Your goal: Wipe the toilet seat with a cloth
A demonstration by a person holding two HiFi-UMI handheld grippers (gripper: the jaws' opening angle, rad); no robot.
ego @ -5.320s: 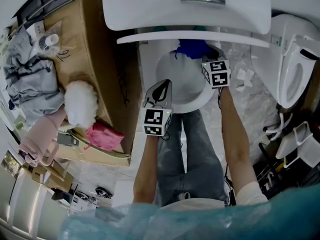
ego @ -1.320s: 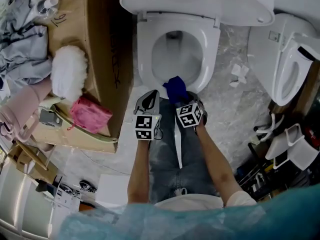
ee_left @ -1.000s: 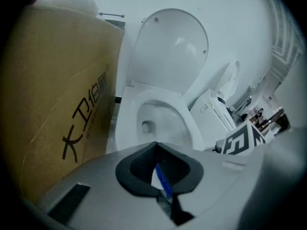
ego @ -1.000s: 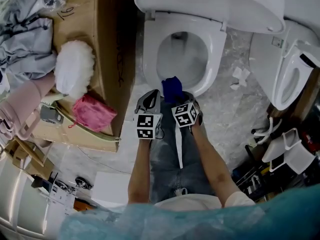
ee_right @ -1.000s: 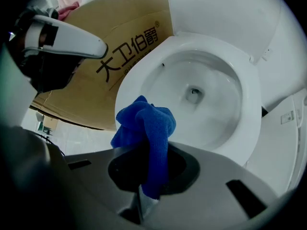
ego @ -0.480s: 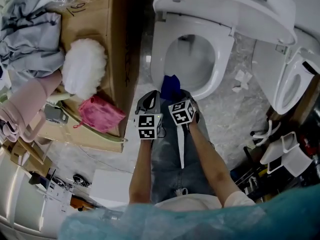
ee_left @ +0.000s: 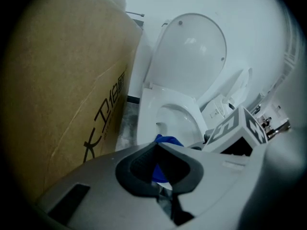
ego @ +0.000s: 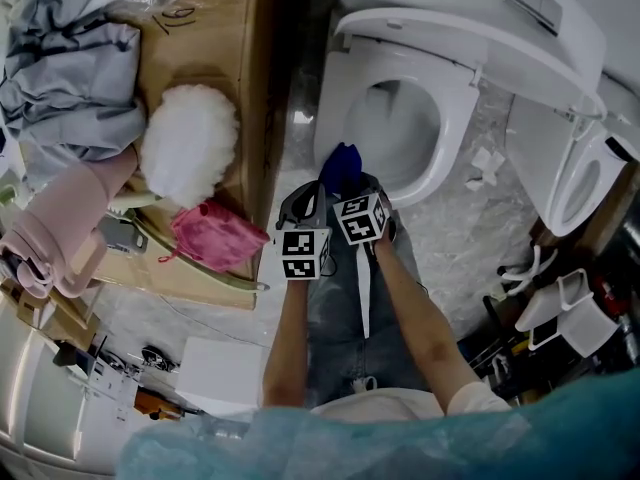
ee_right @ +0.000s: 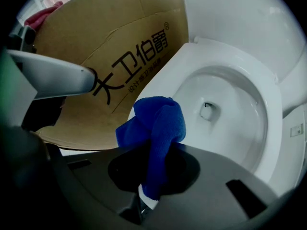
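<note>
A white toilet with its seat (ego: 455,118) (ee_right: 182,73) (ee_left: 146,114) down and lid (ego: 480,33) (ee_left: 192,56) raised stands ahead of me. My right gripper (ego: 348,190) (ee_right: 144,195) is shut on a bunched blue cloth (ego: 341,166) (ee_right: 156,128) (ee_left: 160,169), held just short of the seat's near front rim. Beside it on the left, my left gripper (ego: 300,208) (ee_left: 158,188) is shut with nothing in it and hangs over the floor between the seat and the box.
A tall cardboard box (ego: 215,28) (ee_right: 115,56) (ee_left: 57,80) stands close on the toilet's left, with a white fluffy duster (ego: 190,143), a pink cloth (ego: 215,236) and grey fabric (ego: 65,58) on it. A second white toilet (ego: 575,168) stands to the right, on a marble floor (ego: 470,218).
My view has swung right, so the toilet sits farther up and right. The right gripper has drawn the blue cloth back off the seat's front rim toward me. Left gripper stays beside it.
</note>
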